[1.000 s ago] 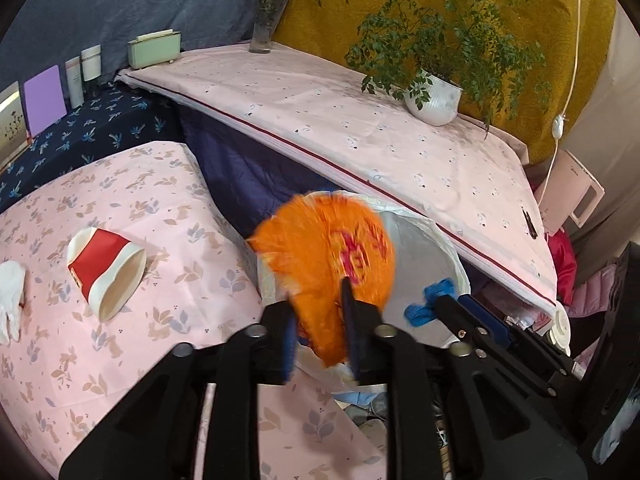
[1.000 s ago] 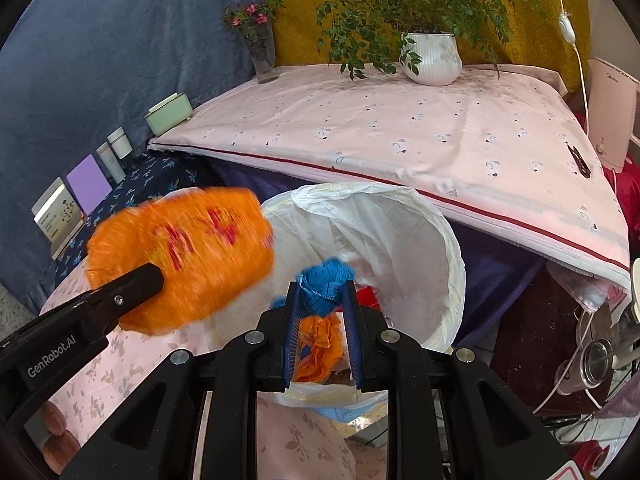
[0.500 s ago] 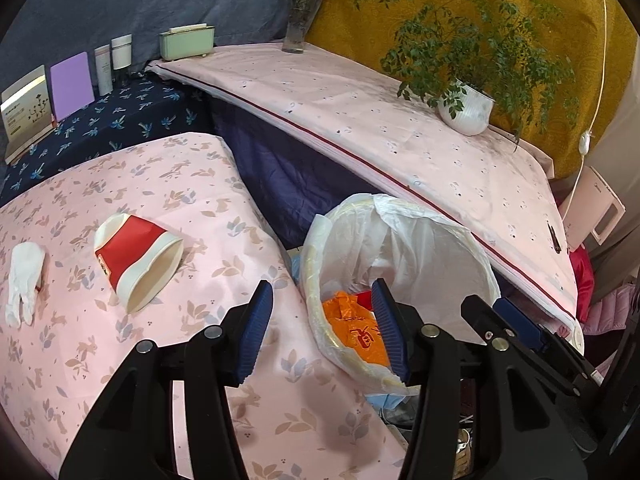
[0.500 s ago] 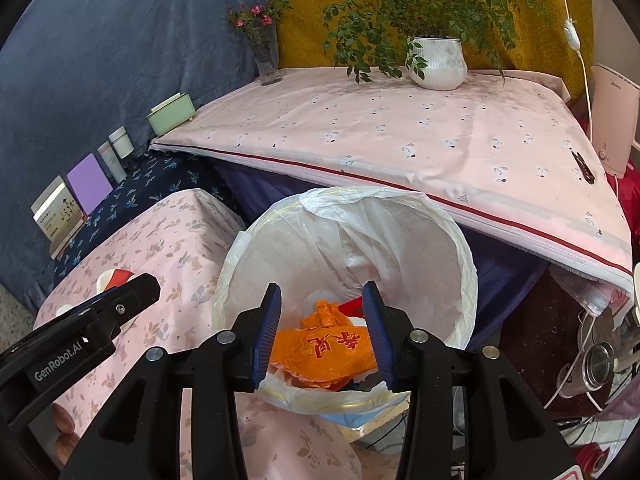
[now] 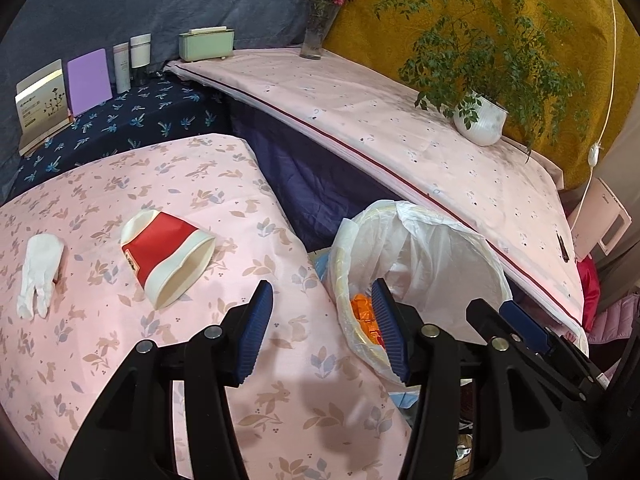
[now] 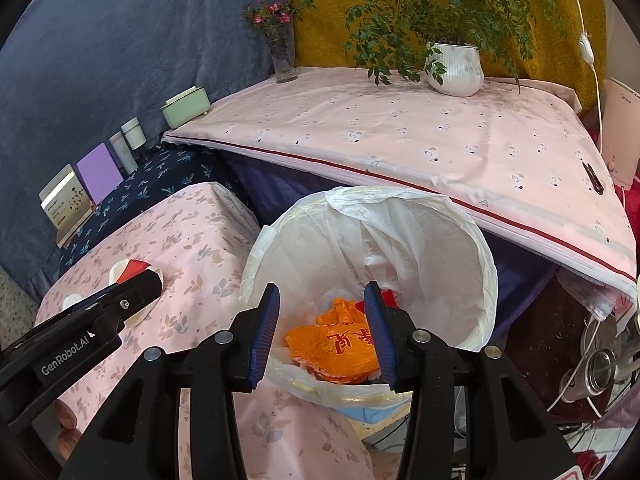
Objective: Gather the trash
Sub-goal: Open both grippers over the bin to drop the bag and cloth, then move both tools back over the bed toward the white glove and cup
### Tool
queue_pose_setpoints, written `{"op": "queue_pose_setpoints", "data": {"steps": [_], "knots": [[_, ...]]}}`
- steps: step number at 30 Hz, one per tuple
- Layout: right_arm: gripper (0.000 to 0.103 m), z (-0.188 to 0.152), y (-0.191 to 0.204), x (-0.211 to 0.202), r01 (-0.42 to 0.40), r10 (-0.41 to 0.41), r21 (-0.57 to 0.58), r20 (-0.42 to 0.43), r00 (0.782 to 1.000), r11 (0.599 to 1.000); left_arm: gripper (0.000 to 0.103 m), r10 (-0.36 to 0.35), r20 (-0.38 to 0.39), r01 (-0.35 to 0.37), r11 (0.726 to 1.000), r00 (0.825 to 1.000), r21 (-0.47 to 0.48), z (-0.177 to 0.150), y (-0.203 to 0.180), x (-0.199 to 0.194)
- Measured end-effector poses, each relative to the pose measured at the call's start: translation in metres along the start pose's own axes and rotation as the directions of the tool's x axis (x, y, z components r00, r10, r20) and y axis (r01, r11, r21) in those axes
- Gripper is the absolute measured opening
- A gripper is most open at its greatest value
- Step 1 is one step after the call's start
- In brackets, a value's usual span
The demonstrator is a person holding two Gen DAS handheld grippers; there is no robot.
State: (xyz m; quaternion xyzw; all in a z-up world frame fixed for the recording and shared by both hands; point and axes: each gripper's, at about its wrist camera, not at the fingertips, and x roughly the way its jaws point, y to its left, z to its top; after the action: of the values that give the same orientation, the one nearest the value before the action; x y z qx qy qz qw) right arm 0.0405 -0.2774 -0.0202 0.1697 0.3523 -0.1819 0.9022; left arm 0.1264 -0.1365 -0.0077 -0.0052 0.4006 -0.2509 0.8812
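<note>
the long tabletop (image 6: 420,148) under a pale pink cloth runs across the back, carrying a potted plant (image 6: 454,68), a glass vase of flowers (image 6: 282,52) and a mint green box (image 6: 186,106). in front of it a lower tabletop (image 5: 120,184) in pink leaf-print cloth holds the loose trash. between the two stands a bin lined with a white plastic bag (image 6: 400,240), its mouth wide and tipped toward the cameras. inside the bag, near the bottom, lies a crumpled orange wrapper (image 6: 336,348) with red characters (something red shows just behind it).

the left claw (image 5: 324,332) hangs over the edge of the lower tabletop beside the bin's rim, jaws spread after just opening, with nothing between them. the right claw (image 6: 322,330) hovers over the bin's mouth, jaws likewise spread after just opening, and empty; the wrapper sits below them, apart from the pads.

on the lower tabletop a red and white paper cup (image 5: 168,256) lies on its side, and a white glove (image 5: 38,272) lies flat to the left of it, the two apart.
</note>
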Motion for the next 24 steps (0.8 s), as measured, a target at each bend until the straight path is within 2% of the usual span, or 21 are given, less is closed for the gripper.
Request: {"op": "queue_pose_setpoints", "data": {"steps": [14,17,24], "knots": [[0.044,-0.004,0.022,-0.007,-0.016,0.016,-0.040,0.000,1.000,0.999,0.049,0.019,0.014,-0.019,0.999,1.000,-0.027,-0.003,0.019,-0.011],[0.048,-0.004,0.027,-0.008,-0.017,0.017,-0.050,0.004,1.000,0.999,0.049,0.026,0.017,-0.025,0.999,1.000,-0.034,-0.003,0.024,-0.013],[0.049,-0.005,0.039,-0.011,-0.028,0.029,-0.075,0.006,1.000,0.997,0.049,0.047,0.020,-0.046,0.998,0.999,-0.046,-0.006,0.036,-0.019]]}}
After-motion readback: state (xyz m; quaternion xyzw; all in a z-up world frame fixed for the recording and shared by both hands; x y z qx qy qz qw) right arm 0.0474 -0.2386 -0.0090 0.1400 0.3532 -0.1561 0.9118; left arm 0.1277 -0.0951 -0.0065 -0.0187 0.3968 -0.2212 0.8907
